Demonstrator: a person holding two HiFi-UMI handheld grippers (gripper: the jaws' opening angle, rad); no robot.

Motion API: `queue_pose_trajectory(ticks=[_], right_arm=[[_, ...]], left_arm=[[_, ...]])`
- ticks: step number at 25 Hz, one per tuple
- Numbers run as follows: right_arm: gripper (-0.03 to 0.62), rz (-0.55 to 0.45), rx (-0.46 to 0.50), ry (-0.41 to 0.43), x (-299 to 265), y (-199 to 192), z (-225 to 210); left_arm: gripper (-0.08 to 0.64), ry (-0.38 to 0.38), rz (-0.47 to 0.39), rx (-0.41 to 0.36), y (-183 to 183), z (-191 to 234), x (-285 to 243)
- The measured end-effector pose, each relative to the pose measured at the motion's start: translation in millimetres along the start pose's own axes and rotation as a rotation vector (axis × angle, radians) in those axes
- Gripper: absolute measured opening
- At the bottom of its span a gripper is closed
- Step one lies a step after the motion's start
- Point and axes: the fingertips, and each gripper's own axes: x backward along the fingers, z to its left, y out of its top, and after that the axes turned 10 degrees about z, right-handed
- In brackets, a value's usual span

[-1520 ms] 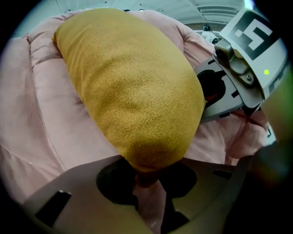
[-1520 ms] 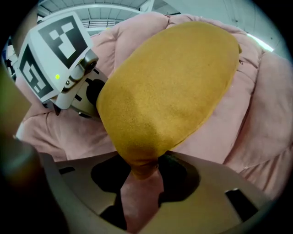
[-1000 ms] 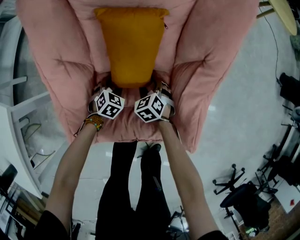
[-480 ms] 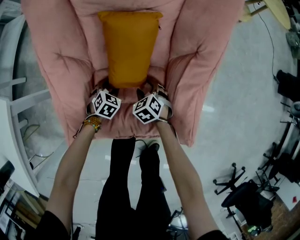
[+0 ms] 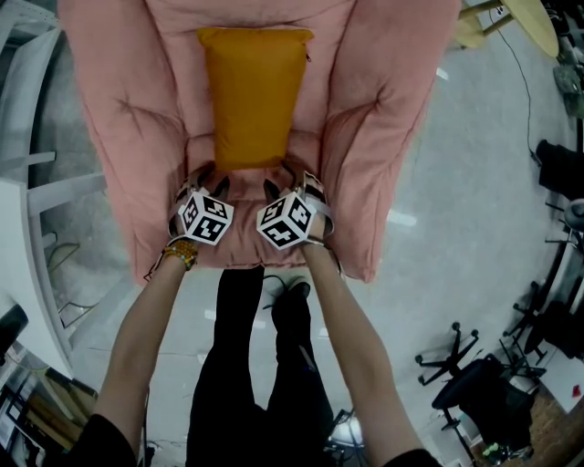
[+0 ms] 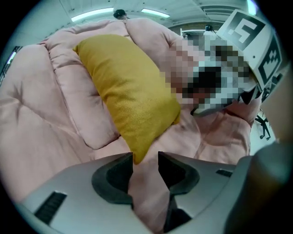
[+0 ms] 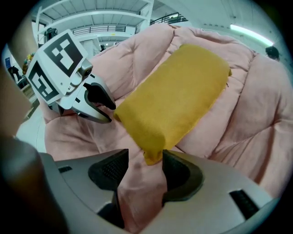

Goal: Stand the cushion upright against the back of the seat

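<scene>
A yellow cushion [image 5: 254,96] stands on its lower edge against the back of a pink padded armchair [image 5: 383,137]. Both grippers hover over the seat just in front of that edge, clear of it. My left gripper [image 5: 212,178] is open. In the left gripper view the cushion [image 6: 128,91] ends at a corner just beyond the left gripper [image 6: 145,160], and pink seat fabric shows in the gap. My right gripper [image 5: 285,178] is open too. In the right gripper view the cushion [image 7: 176,98] has its other lower corner right at the right gripper [image 7: 145,157], unpinched.
The chair's thick pink arms [image 5: 137,155] flank the seat closely on both sides. White shelving [image 5: 36,201] stands to the left. Black office chairs [image 5: 456,365] and a wooden stool [image 5: 529,18] stand on the grey floor to the right. The person's legs [image 5: 255,365] are below the seat's front edge.
Both grippers have drawn back a little from the cushion's lower edge toward the seat's front. The cushion stays leaning against the chair back.
</scene>
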Motion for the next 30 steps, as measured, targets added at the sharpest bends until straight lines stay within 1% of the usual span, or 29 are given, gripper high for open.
queue_pose_trajectory(ticks=[7, 10, 13, 15, 17, 19, 22, 24, 26, 30], right_arm=[[0.235, -0.032, -0.012, 0.012, 21.6, -12.7, 11.3], [0.235, -0.051, -0.04, 0.026, 42.6, -19.9, 22.8], [0.228, -0.084, -0.06, 0.037, 70.3, -23.4, 42.1], [0.202, -0.103, -0.055, 0.037, 91.1, -26.3, 53.1], [0.187, -0.116, -0.052, 0.033, 115.1, -31.4, 60.1], [0.156, -0.135, -0.055, 0.031, 142.1, -35.9, 65.3], [0.107, -0.173, -0.063, 0.04, 185.6, -38.0, 77.5], [0.084, -0.201, -0.067, 0.043, 215.4, -35.8, 83.5], [0.069, -0.232, -0.077, 0.041, 246.0, -32.0, 86.2], [0.052, -0.307, -0.098, 0.04, 307.8, -20.9, 93.3]], left_arm=[[0.172, 0.028, -0.048, 0.033, -4.9, -21.3, 26.2], [0.17, 0.033, -0.083, 0.06, -4.5, -36.0, 47.2], [0.17, 0.039, -0.11, 0.066, -7.2, -52.5, 75.0], [0.169, 0.044, -0.13, 0.085, -9.0, -63.8, 96.8], [0.145, 0.046, -0.156, 0.111, -8.2, -75.9, 121.8], [0.112, 0.046, -0.189, 0.123, -3.8, -87.6, 150.4], [0.103, 0.042, -0.233, 0.117, 1.6, -103.6, 198.1], [0.083, 0.041, -0.256, 0.101, 6.2, -114.2, 229.8], [0.051, 0.041, -0.281, 0.088, 12.5, -125.4, 260.2], [0.028, 0.044, -0.314, 0.1, 19.9, -142.5, 314.6]])
